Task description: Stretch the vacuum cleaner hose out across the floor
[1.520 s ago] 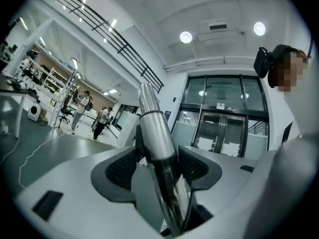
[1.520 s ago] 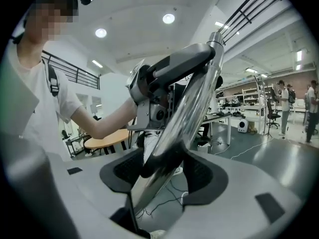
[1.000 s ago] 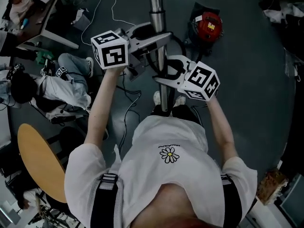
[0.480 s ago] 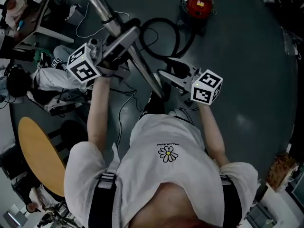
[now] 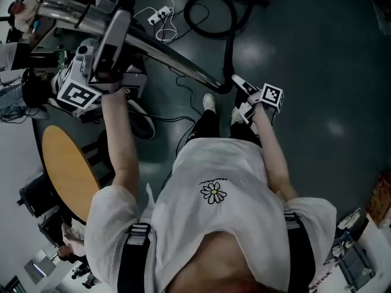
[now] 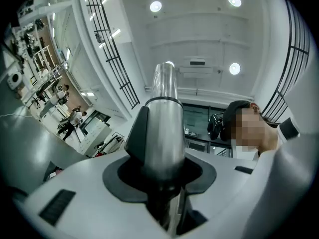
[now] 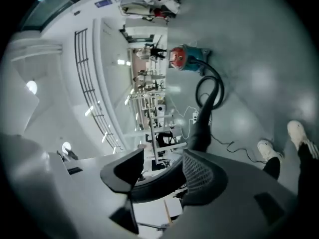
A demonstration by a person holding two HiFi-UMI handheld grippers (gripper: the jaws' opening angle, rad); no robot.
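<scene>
The vacuum's metal wand (image 5: 165, 54) slants from the upper left down to the middle of the head view. My left gripper (image 5: 119, 17) is shut on it near its upper end; the left gripper view shows the shiny wand (image 6: 164, 118) clamped between the pads and pointing at the ceiling. At the wand's lower end my right gripper (image 5: 237, 96) is shut on the black curved handle of the hose. The black hose (image 5: 230, 54) loops on the floor beyond it. In the right gripper view the hose (image 7: 212, 96) curls back to the red and teal vacuum cleaner (image 7: 182, 56).
A round wooden tabletop (image 5: 64, 170) is at my lower left. A white power strip (image 5: 160, 14) with its cable lies by the hose loop. A thin black cable (image 5: 165, 119) crosses the floor near my shoes (image 5: 209, 101). Desks and seated people crowd the left edge.
The wand has tipped from upright to a long slant towards the left. My left gripper swung up and left along it. The right gripper dropped to the hose end.
</scene>
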